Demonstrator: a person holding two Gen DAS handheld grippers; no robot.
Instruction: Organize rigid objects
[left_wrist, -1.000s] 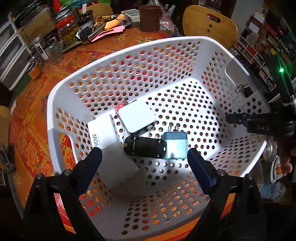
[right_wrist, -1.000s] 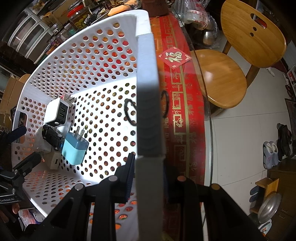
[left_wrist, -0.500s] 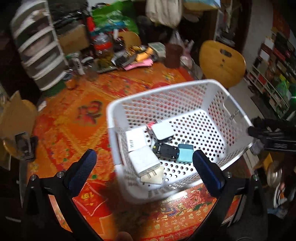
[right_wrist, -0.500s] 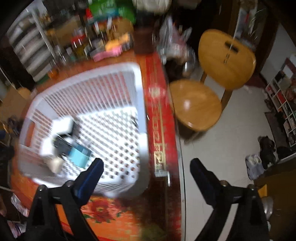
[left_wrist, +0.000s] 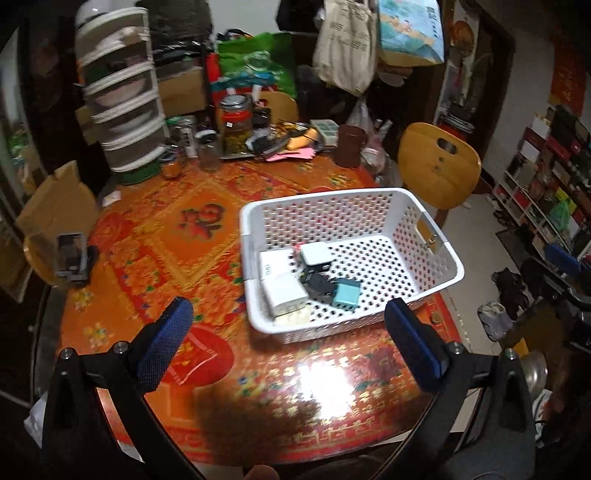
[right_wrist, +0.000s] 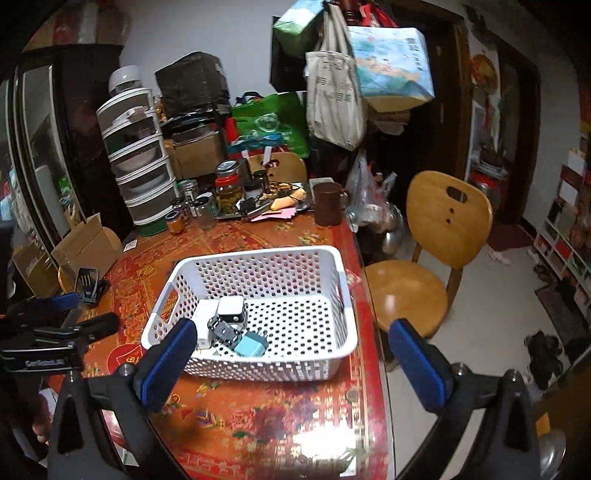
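Note:
A white perforated basket (left_wrist: 351, 194) (right_wrist: 258, 254) sits on the red-and-orange table. Inside lie a white charger (left_wrist: 282, 293), a white cube plug (left_wrist: 314, 254) (right_wrist: 231, 308), a black adapter (left_wrist: 317, 284) (right_wrist: 225, 332) and a teal plug (left_wrist: 345, 293) (right_wrist: 251, 345). My left gripper (left_wrist: 288, 308) hangs open above the table in front of the basket, holding nothing. My right gripper (right_wrist: 291, 328) is high above the basket's near side; its jaws are opening, with nothing between them. Each gripper shows at the edge of the other's view.
Jars (left_wrist: 236, 125), a brown mug (right_wrist: 327, 203) and a drawer unit (left_wrist: 122, 107) crowd the table's far side. A phone stand (left_wrist: 72, 258) sits at the left edge. A wooden chair (right_wrist: 436, 236) stands right of the table, whose edge runs just past the basket.
Both grippers rose and drew back from the basket. The right gripper let go of the basket wall and opened wide. The left gripper left the basket's inside.

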